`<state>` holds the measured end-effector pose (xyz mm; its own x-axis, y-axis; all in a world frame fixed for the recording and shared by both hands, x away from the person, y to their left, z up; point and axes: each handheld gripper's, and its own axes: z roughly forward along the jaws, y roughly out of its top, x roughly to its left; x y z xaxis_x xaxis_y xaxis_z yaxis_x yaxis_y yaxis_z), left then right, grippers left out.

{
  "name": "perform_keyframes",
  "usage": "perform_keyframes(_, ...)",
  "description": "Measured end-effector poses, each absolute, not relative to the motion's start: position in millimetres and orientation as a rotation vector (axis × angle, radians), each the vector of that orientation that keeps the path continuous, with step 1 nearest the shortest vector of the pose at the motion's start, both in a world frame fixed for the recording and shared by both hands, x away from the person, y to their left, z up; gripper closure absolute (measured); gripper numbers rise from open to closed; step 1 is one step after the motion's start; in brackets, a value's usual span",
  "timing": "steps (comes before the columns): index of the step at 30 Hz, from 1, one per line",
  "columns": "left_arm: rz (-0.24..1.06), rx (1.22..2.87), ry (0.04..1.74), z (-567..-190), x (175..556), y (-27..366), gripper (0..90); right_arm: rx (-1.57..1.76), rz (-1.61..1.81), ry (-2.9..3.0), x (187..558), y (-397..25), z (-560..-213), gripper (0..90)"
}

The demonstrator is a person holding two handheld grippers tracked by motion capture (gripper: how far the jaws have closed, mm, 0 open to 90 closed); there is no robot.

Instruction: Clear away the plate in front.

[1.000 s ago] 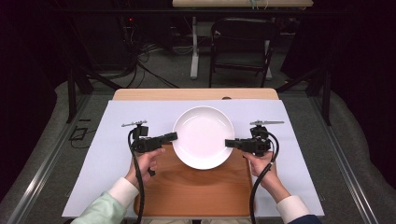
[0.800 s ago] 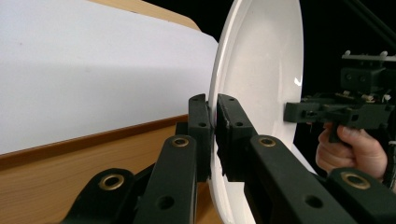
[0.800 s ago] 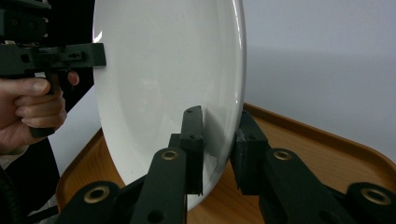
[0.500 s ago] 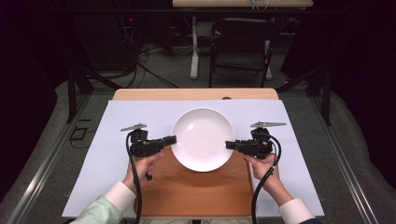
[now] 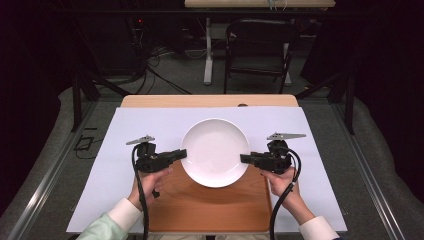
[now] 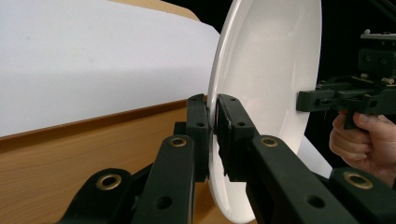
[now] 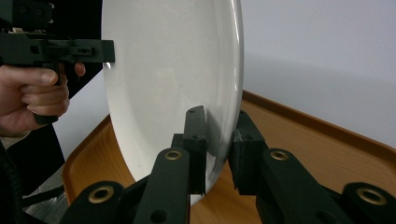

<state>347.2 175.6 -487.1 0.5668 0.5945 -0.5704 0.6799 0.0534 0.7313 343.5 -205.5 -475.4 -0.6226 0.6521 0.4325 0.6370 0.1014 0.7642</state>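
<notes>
High view: the white plate (image 5: 215, 151) has drifted toward the person, partly over the wooden tray (image 5: 210, 205) on the bench, so a carry seems underway. Left gripper view: left gripper (image 6: 212, 121) fingers pinch its rim. Right gripper view: right gripper (image 7: 219, 135) fingers clamp the opposite rim.

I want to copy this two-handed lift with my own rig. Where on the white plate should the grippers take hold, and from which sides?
Grip the white plate at its thin rim, one gripper from each side, opposite each other. The left gripper clamps the left rim edge, one jaw above and one below; the right gripper does likewise on the right. The rim is the plate's thinnest part, and opposite holds should keep it level.
</notes>
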Motion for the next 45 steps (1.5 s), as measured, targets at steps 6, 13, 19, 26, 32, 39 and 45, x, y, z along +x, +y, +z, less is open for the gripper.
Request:
perform_keyframes(6, -0.093, 1.628, 1.093, -487, 343, 177, 83.0, 1.350, 1.594, 2.331, 340, -205, -474, 79.7)
perform_keyframes(13, -0.097, 1.637, 1.091, -488, 339, 179, 82.8, 1.336, 1.596, 2.346, 334, -203, -473, 80.2)
perform_keyframes(19, -0.110, 1.644, 1.086, -488, 333, 183, 82.7, 1.317, 1.593, 2.362, 327, -201, -472, 80.3)
perform_keyframes(26, -0.118, 1.658, 1.083, -488, 326, 186, 82.7, 1.286, 1.577, 2.386, 320, -197, -471, 80.1)
perform_keyframes(32, -0.130, 1.670, 1.085, -491, 321, 189, 82.6, 1.273, 1.564, 2.401, 315, -195, -471, 80.1)
perform_keyframes(39, -0.149, 1.668, 1.099, -494, 315, 191, 82.6, 1.266, 1.555, 2.421, 311, -193, -472, 80.0)
perform_keyframes(45, -0.158, 1.674, 1.117, -497, 310, 193, 82.3, 1.260, 1.547, 2.439, 307, -190, -474, 80.0)
